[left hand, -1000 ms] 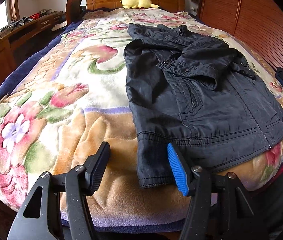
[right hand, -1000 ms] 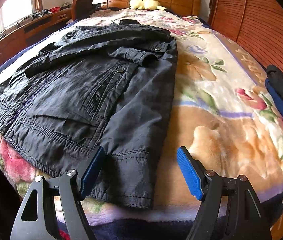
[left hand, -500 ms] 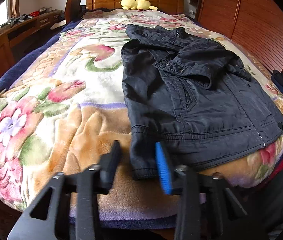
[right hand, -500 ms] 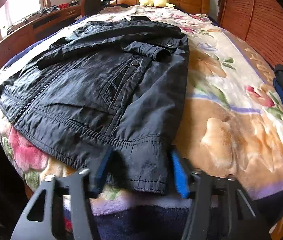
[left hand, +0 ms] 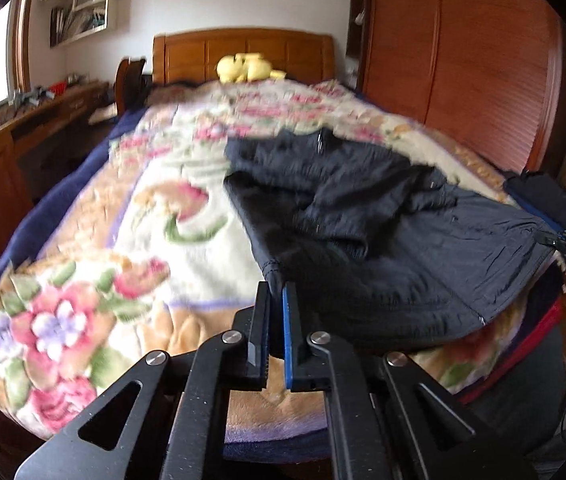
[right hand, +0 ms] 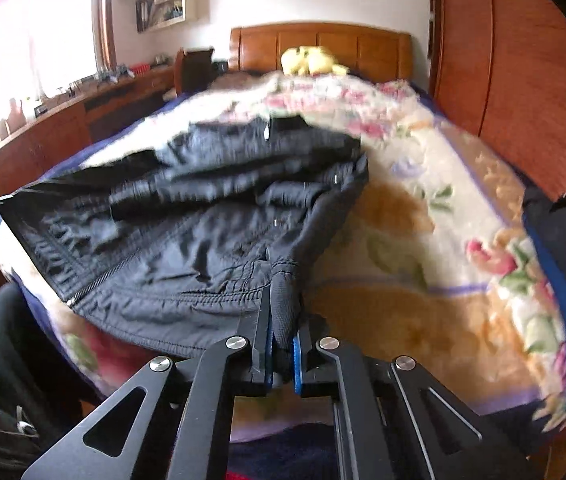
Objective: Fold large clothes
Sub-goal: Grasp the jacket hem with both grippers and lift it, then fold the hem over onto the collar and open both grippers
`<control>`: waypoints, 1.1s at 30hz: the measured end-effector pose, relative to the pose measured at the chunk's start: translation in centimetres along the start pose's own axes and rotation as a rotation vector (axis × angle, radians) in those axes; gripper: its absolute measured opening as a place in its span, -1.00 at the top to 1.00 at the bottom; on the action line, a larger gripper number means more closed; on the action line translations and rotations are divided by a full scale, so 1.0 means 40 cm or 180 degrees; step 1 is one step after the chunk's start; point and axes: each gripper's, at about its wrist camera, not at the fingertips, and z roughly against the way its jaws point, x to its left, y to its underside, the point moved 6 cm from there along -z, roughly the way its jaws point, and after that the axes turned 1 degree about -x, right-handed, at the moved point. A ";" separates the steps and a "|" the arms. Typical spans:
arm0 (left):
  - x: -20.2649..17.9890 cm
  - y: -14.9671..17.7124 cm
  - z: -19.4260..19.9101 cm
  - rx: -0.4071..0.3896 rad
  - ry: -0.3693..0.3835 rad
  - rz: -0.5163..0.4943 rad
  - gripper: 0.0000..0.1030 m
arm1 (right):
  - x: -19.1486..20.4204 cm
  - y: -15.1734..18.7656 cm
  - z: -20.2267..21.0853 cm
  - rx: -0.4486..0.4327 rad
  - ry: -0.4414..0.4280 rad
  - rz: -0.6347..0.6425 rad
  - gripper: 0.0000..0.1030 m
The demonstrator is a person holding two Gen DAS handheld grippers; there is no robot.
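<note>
ITEM: black jacket (left hand: 383, 240) on floral blanket (left hand: 155, 216), hem corners lifted | LEFT tool (left hand: 276, 320): pinching hem corner | RIGHT tool (right hand: 282, 332): pinching opposite corner | RISK: thin pinch slips; loose sleeve shifts, spoiling fold.

The jacket (left hand: 403, 256) is black. The blanket (left hand: 95, 280) is cream and tan with pink, purple and green flowers, edged navy. The plush toy (left hand: 245, 67) by the bed's headboard (left hand: 243, 54) is yellow; that headboard is orange-brown wood.
</note>
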 end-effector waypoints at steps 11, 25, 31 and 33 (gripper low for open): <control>-0.052 -0.105 0.248 -0.0598 0.0056 -0.0168 0.89 | 0.003 -0.055 0.312 -0.0699 -0.0066 -0.0010 0.90; -0.024 -0.179 0.231 -0.0760 0.0089 -0.0079 0.89 | -0.030 -0.068 0.416 -0.1046 -0.0089 0.0066 0.90; 0.039 -0.292 -0.002 -0.0593 -0.0136 -0.0073 0.89 | -0.086 -0.207 0.165 -0.0848 0.0092 0.0174 0.90; 0.059 -0.347 -0.086 -0.0555 -0.0197 -0.0046 0.89 | -0.104 -0.272 0.088 -0.0809 0.0153 0.0159 0.90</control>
